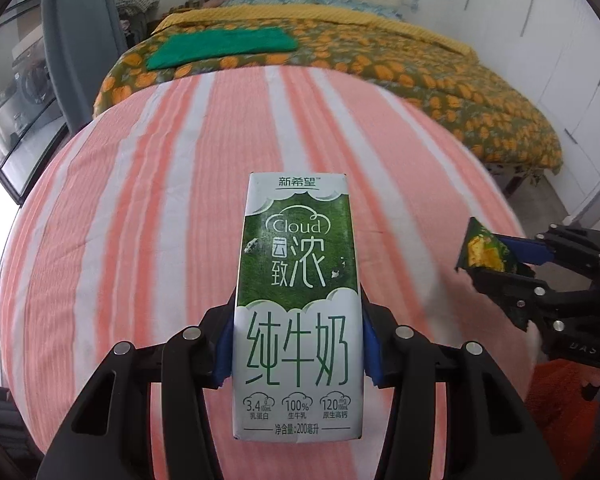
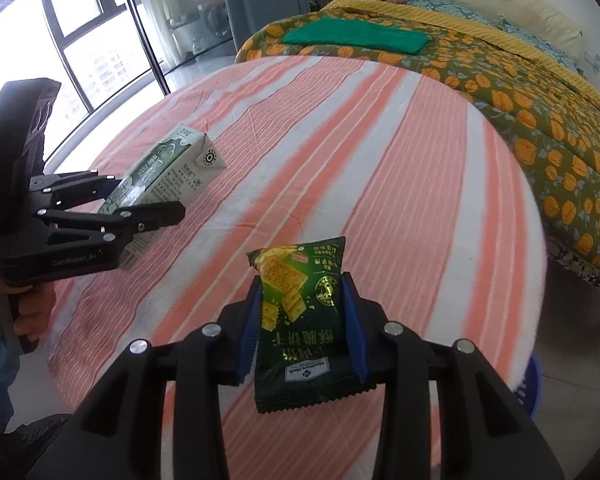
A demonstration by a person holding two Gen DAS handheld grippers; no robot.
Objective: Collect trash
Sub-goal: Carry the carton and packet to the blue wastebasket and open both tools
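Note:
My left gripper is shut on a green and white milk carton, held over the pink striped tablecloth. The carton and left gripper also show at the left of the right wrist view. My right gripper is shut on a dark green cracker wrapper, held above the table. The wrapper and right gripper show at the right edge of the left wrist view.
A round table with the striped cloth stands before a bed with an orange-patterned cover and a folded green towel. A blue basket rim shows below the table's right edge. Windows are at the left.

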